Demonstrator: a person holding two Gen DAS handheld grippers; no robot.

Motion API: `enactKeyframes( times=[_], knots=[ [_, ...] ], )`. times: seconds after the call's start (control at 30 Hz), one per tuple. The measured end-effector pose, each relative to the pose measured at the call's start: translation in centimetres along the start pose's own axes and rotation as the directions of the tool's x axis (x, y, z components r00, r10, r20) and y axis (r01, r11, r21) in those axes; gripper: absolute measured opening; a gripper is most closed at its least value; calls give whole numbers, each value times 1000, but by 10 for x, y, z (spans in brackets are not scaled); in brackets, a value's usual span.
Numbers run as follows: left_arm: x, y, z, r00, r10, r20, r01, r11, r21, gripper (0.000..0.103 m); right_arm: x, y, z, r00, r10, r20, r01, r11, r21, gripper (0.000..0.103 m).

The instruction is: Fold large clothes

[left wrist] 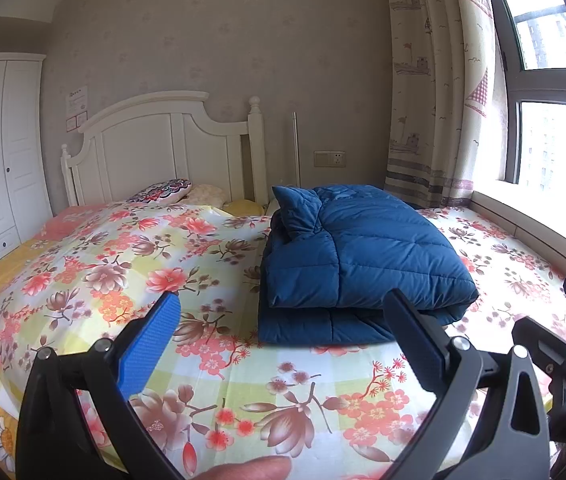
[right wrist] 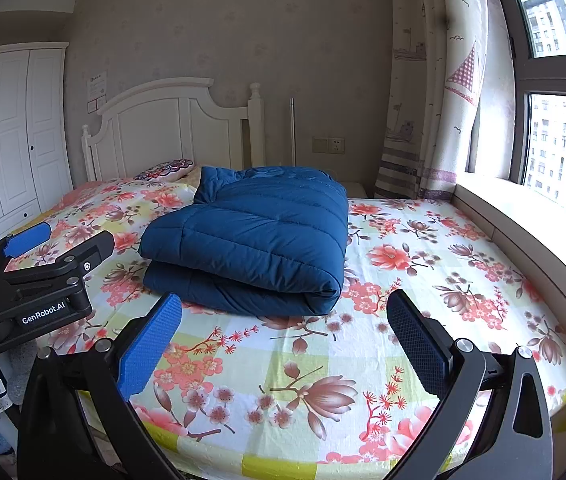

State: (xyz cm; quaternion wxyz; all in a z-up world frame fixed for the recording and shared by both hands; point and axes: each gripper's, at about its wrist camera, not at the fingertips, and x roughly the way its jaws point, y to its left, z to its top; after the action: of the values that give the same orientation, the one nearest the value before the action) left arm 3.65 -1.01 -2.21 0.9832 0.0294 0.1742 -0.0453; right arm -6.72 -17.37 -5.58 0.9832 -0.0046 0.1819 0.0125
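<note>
garment: the blue quilted coat (right wrist: pixel 251 236) lies folded into a thick bundle on the bed (right wrist: pixel 423 264), mid-width, nearer the headboard (left wrist: pixel 155 148) end than the foot edge where you stand; task looks close to done
left gripper (left wrist: pixel 283 336): jaws spread wide, holding nothing, hovering over the sheet just short of the bundle's near fold
right gripper (right wrist: pixel 285 332): jaws wide too, empty, also short of the bundle
risk, spring-back: the padding looks puffy; you may see the top layer slide or pop open if nudged from the near side
risk, loose flap: a corner flap (left wrist: pixel 299 212) stands up at the far end; snagging it would likely undo the fold
risk, collision: your two tools sit near each other, so crossing paths could knock them
open room: plenty of bare sheet toward the window (right wrist: pixel 555 136) side and the foot edge
edges: window-side bed edge meets a ledge; keep the bundle off it
</note>
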Motion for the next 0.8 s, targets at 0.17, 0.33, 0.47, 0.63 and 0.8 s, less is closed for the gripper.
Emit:
enactKeyframes(
  times=[0.17, 0.33, 0.47, 0.63, 0.8],
  knots=[
    [-2, 3, -3, 1000, 5, 1, -5, 1000, -3, 101, 0, 0, 0, 1000, 2, 1, -2, 1000, 0, 99],
    [-4, 4, -4, 1000, 6, 1, -6, 1000, 0, 101, 0, 0, 0, 1000, 2, 0, -2, 1000, -3, 99],
    [-7, 6, -6, 1000, 5, -1, -5, 1000, 6, 101, 0, 0, 0, 1000, 4, 0, -4, 1000, -3, 99],
    [-7, 7, -6, 1000, -5, -4, 6, 1000, 20, 101, 0, 0, -1, 1000, 5, -2, -5, 1000, -2, 99],
    [-4, 9, -7, 1000, -16, -24, 17, 999, 28, 101, 3, -3, -3, 1000, 5, -15, -5, 1000, -2, 99]
  ],
)
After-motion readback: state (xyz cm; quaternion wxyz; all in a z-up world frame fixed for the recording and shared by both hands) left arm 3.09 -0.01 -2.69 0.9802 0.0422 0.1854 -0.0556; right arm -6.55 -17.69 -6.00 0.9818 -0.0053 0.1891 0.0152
